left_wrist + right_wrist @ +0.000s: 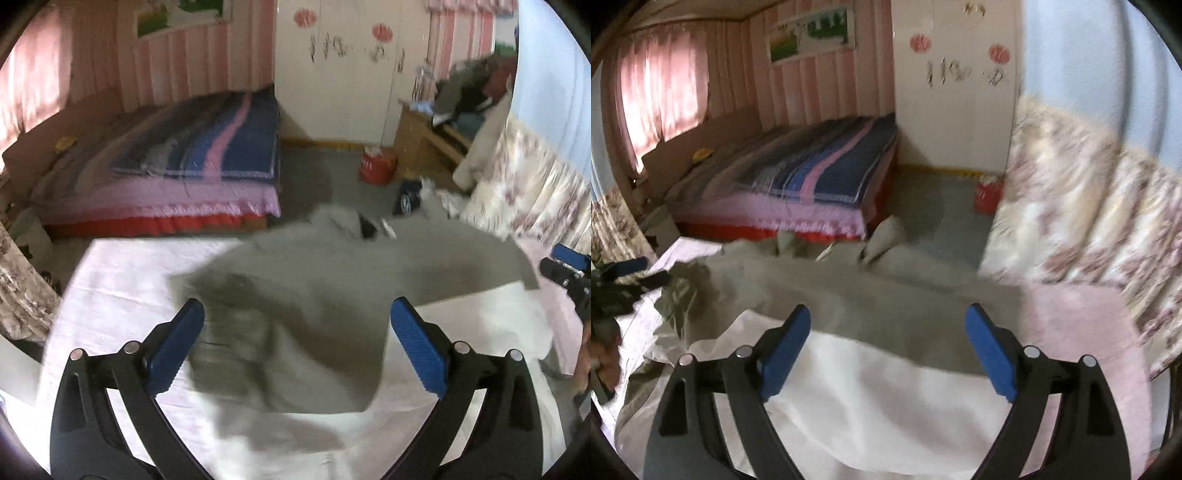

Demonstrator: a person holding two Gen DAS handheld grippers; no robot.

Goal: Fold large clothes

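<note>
A large grey-green garment (325, 295) lies spread on a pale pink sheet (122, 280), with a white lining or cloth (476, 325) over its near right part. My left gripper (295, 314) is open and empty just above the garment's crumpled left end. My right gripper (888, 321) is open and empty above the edge where the white cloth (886, 391) meets the grey-green garment (886, 288). Each gripper shows at the edge of the other's view: the right one (565, 266), the left one (624, 273). Both views are blurred.
A bed with a striped blue and pink cover (207, 147) stands across the grey floor. A red bin (376, 166), a wooden cabinet piled with clothes (424, 144) and a white wardrobe (332, 74) stand behind. A floral curtain (1089, 192) hangs at the right.
</note>
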